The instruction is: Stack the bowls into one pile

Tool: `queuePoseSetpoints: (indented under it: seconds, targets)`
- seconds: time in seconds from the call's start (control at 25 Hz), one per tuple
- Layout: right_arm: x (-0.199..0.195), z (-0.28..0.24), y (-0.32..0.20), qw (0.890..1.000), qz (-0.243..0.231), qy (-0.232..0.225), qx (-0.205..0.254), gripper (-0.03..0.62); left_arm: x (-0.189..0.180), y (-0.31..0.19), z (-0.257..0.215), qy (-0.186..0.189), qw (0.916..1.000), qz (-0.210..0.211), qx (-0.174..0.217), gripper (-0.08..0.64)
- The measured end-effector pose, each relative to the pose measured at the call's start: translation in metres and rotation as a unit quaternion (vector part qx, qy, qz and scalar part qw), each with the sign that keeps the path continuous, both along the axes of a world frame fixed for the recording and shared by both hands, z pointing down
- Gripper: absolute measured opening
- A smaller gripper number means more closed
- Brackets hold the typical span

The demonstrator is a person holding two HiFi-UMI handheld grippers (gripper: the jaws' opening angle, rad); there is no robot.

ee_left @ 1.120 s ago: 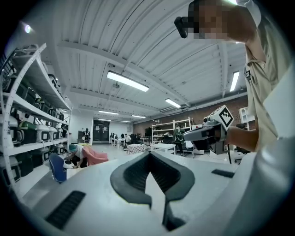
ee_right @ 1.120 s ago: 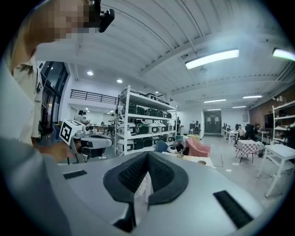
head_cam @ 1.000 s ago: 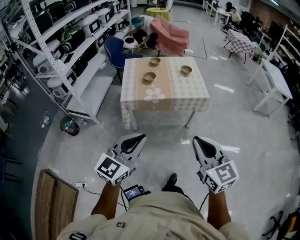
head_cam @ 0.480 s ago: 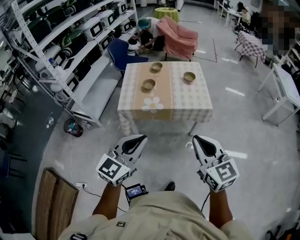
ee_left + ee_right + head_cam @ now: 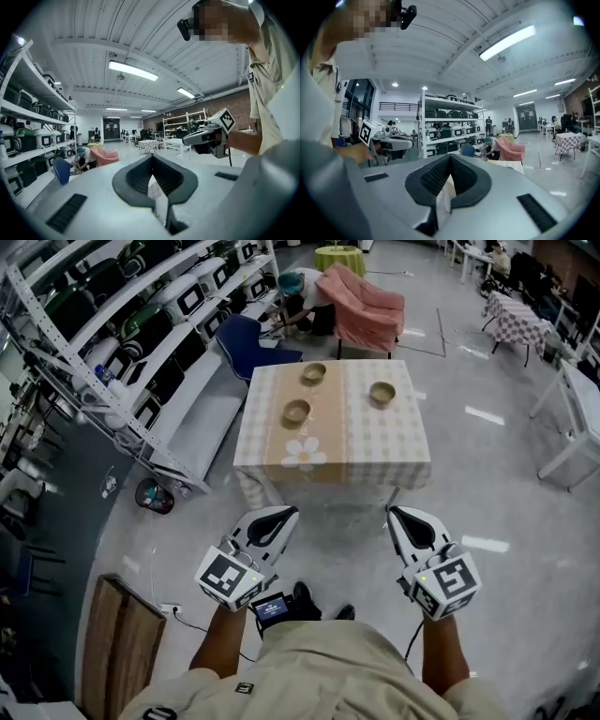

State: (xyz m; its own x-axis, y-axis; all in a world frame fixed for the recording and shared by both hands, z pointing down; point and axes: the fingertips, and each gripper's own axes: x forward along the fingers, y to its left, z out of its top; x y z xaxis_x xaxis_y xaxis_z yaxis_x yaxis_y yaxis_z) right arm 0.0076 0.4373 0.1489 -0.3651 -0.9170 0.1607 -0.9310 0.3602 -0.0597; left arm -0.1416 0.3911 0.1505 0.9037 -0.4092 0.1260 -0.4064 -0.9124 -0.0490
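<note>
You hold both grippers low in front of you, well apart from the table [image 5: 375, 444] ahead. Your left gripper [image 5: 269, 524] has its jaws pressed together with nothing between them, and your right gripper [image 5: 413, 524] is closed and empty the same way. Three bowls sit apart on the tabletop: the far bowl [image 5: 314, 373] by the far edge, the middle bowl [image 5: 297, 412] nearer the left edge, and the right bowl [image 5: 382, 393] toward the far right corner
</note>
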Motion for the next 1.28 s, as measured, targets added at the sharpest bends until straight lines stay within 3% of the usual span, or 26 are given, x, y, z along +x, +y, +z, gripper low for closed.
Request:
queuePoseSetpoints:
  seconds: [0.48, 0.92, 1.28]
  targets:
    - [0.021, 0.008, -0.077, 0.999, 0.034, 0.012, -0.019, 0.003, 0.023, -0.096, 0.010, 0.008, 0.9994, 0.032, -0.010, 0.006]
    - [0.001, -0.001, -0.191, 0.997, 0.071, 0.037, -0.020, 0.003, 0.005, -0.224, 0.010, 0.032, 0.9976, 0.060, -0.012, 0.006]
    - [-0.008, 0.003, -0.246, 0.994, 0.089, 0.048, -0.030, 0.003, -0.003, -0.293, 0.025, 0.041, 0.9965, 0.068, -0.025, 0.006]
